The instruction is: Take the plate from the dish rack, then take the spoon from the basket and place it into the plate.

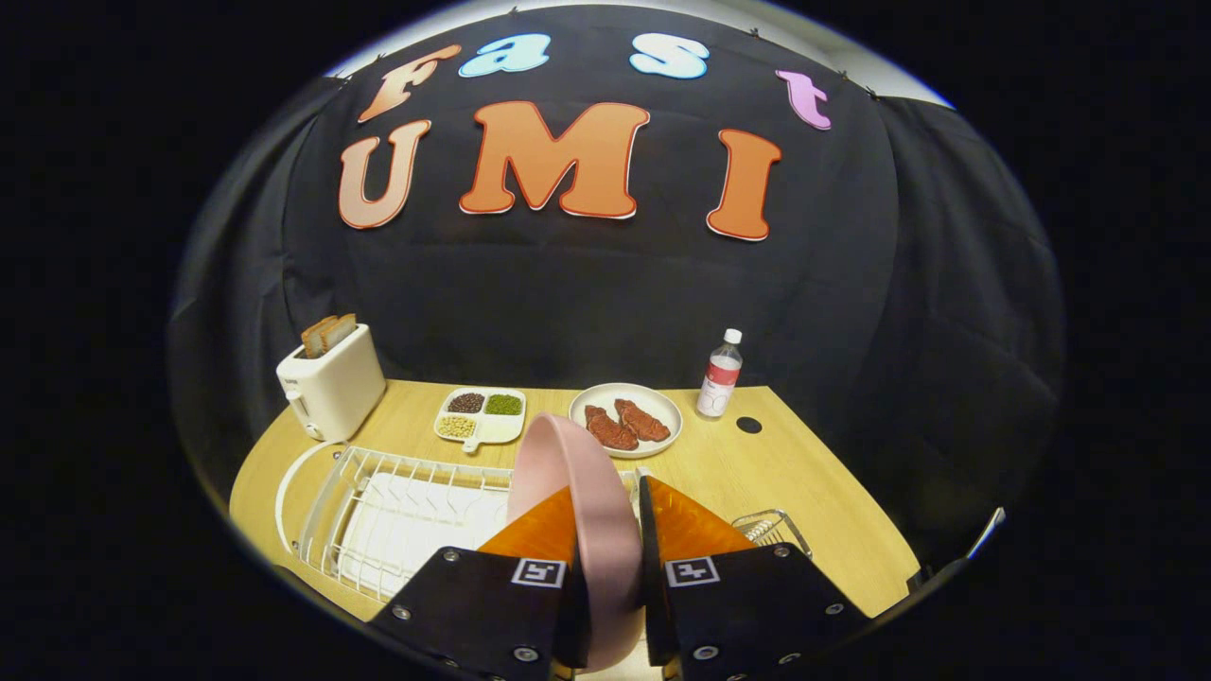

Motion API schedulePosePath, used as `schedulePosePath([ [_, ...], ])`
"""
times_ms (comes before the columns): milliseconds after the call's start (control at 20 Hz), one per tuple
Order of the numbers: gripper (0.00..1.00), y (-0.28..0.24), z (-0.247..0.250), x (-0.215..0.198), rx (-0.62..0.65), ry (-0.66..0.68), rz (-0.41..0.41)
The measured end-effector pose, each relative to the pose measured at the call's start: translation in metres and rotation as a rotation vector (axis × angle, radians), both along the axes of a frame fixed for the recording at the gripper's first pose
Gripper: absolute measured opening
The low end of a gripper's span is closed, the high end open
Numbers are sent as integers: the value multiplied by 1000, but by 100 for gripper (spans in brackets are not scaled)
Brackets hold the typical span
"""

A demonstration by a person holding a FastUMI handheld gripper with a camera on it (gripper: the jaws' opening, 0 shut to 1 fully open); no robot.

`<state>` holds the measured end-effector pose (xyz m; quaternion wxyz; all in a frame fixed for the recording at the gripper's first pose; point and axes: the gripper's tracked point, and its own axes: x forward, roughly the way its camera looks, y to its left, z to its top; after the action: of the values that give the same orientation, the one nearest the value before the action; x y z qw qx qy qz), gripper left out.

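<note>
We see plate (579, 492): pale pink, round, smooth, standing on edge | gripper (605, 530): our orange fingers clamp its rim | over dish rack (397, 515)

Staged kitchen booth: toaster (331, 383), dish rack (397, 515), plated meat (625, 419) on wooden table (804, 492).

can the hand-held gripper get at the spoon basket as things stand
Probably not yet: the hand-held gripper is shut on the pink plate, standing on edge between its fingers. The wire basket lies just right of them, partly hidden; set the plate down first.
</note>
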<state>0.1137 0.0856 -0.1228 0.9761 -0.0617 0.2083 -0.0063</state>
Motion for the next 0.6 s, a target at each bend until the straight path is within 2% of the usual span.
schedulePosePath([
  [600, 24, 3, -20, -127, 114, 51, -20],
])
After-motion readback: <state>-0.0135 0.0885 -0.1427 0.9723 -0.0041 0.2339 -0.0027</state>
